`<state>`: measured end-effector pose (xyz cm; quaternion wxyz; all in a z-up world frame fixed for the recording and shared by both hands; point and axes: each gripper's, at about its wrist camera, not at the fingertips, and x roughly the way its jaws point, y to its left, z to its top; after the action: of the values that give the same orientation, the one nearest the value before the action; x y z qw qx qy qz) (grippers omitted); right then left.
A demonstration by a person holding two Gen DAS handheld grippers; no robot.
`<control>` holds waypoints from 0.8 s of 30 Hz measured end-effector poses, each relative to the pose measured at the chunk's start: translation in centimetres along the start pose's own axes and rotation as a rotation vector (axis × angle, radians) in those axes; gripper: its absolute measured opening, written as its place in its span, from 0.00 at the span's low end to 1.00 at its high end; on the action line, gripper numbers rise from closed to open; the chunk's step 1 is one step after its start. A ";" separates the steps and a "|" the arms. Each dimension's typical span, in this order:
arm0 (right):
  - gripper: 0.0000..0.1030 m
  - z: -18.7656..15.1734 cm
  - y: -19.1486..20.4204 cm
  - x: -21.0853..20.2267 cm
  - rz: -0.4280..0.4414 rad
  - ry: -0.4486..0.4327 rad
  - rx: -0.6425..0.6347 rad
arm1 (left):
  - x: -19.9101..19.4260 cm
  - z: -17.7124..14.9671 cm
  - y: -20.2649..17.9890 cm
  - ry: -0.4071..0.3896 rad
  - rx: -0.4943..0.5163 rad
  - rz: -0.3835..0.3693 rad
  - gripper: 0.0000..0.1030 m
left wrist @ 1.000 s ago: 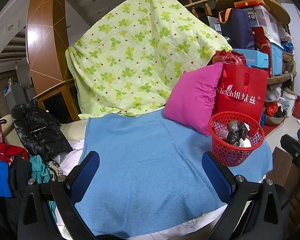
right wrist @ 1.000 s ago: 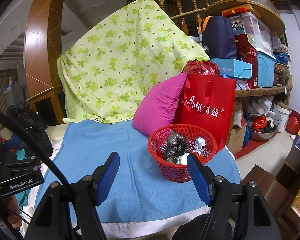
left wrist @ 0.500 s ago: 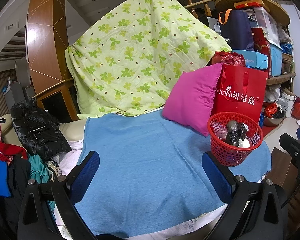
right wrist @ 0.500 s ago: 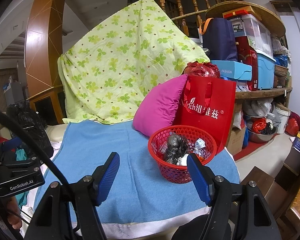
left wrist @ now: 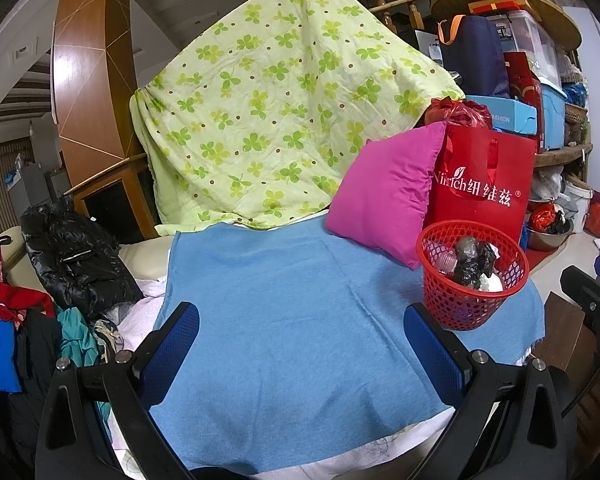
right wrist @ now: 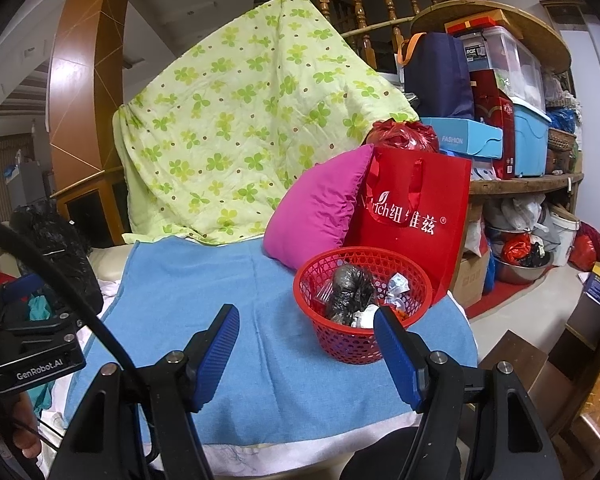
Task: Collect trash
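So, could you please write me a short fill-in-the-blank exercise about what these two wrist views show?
1. The red basket stands on the ____ towel.
2. Right behind the basket stands a red bag, and beside that bag leans a ____ pillow.
3. The left gripper and the right gripper both have their jaws ____.
4. The crumpled black bag lies ____ the basket.

Missing words: blue; pink; open; inside
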<state>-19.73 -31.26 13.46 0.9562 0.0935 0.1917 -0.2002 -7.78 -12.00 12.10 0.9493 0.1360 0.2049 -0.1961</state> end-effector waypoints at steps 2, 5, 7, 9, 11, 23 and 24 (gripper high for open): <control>0.71 0.0 -0.1 0.0 -0.002 -0.002 -0.001 | 0.0 0.0 -0.1 -0.001 0.001 0.002 0.99; 0.71 0.1 -0.3 0.2 -0.012 -0.005 -0.003 | 0.1 0.0 -0.1 0.002 0.000 0.000 0.99; 0.71 0.2 -0.4 0.2 -0.017 -0.007 -0.001 | 0.2 0.0 -0.1 0.005 0.003 0.003 0.99; 0.71 0.3 -0.7 0.3 -0.022 -0.010 0.004 | 0.3 0.0 -0.2 0.006 0.008 0.003 0.99; 0.71 0.4 -0.9 0.4 -0.025 -0.010 0.008 | 0.4 0.1 -0.2 0.006 0.009 0.001 0.99; 0.71 1.1 -1.4 1.3 -0.042 -0.018 0.009 | 1.7 1.3 -0.9 0.016 0.031 -0.005 0.99; 0.71 1.1 -1.6 1.5 -0.042 -0.015 0.011 | 2.0 1.5 -1.0 0.021 0.031 -0.005 0.99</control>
<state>-18.70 -33.50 13.72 0.9527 0.0934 0.1851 -0.2220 -6.03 -13.96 12.34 0.9443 0.1523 0.2122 -0.2002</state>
